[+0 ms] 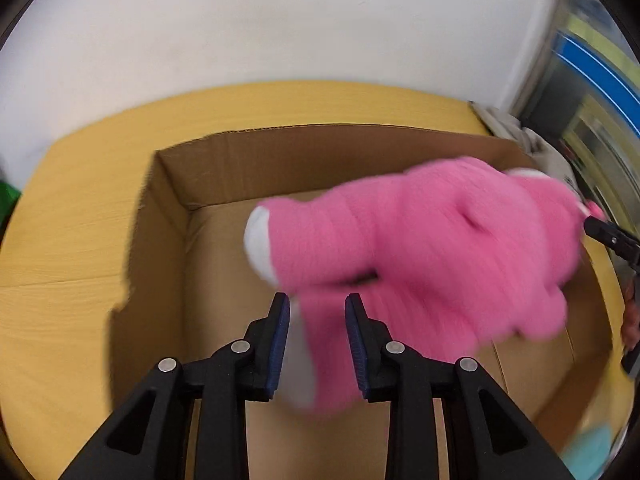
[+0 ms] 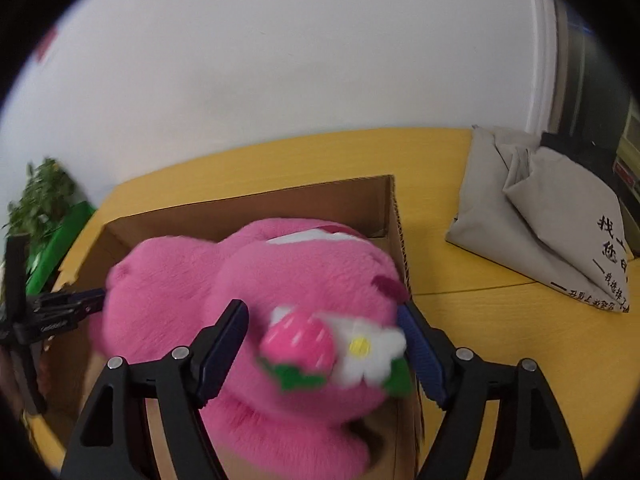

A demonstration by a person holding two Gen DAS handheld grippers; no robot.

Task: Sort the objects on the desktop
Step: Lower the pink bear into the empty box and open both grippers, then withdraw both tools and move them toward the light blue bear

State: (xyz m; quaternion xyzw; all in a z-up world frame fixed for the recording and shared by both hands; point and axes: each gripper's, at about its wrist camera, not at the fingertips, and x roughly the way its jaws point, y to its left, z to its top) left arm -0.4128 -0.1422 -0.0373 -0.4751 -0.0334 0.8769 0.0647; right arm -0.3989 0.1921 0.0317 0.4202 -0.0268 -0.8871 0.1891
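Pink plush toy: fluffy bear-like soft toy (image 1: pixel 420 248) with white paw tip, strawberry and white flower trim (image 2: pixel 332 346); blurred, over the open brown cardboard box (image 1: pixel 224 168), partly inside it.
Box: sits on yellow wooden desk (image 1: pixel 60 240), near the white wall.
Left gripper (image 1: pixel 317 308): black, blue pads, fingers spread; a plush limb lies between them, contact unclear.
Right gripper (image 2: pixel 324 316): fingers spread wide either side of the plush head; grip cannot tell.
Right side: grey folded cloth bag (image 2: pixel 536 216) with black print, apart from box.
Far left: green plant (image 2: pixel 40 196).
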